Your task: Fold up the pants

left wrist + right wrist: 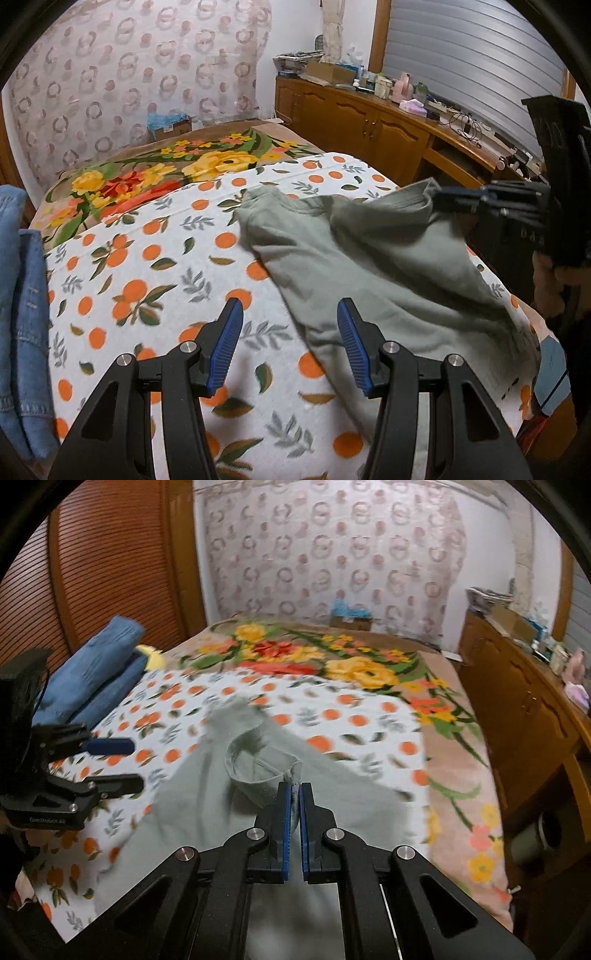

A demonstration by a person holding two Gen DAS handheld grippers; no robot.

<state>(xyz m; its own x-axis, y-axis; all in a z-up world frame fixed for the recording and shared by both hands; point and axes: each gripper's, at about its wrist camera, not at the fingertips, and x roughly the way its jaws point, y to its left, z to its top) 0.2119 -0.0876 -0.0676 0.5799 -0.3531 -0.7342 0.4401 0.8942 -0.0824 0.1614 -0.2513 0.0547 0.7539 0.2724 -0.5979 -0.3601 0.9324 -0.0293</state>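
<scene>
Grey-green pants (388, 266) lie crumpled on the orange-print blanket (147, 258) on the bed. My right gripper (294, 790) is shut on the pants' waistband edge (266, 771) and lifts it off the blanket; it also shows at the right of the left wrist view (443, 201), clamped on the fabric. My left gripper (290, 314) is open and empty, hovering just above the blanket at the pants' left edge. It also shows at the left of the right wrist view (125, 764), open, beside the pants.
Folded blue denim (99, 664) lies stacked at the bed's left side, also in the left wrist view (18, 314). A floral blanket (332, 664) covers the far bed. A wooden cabinet (369, 122) with clutter runs along the right. A slatted wooden door (110, 554) stands at the left.
</scene>
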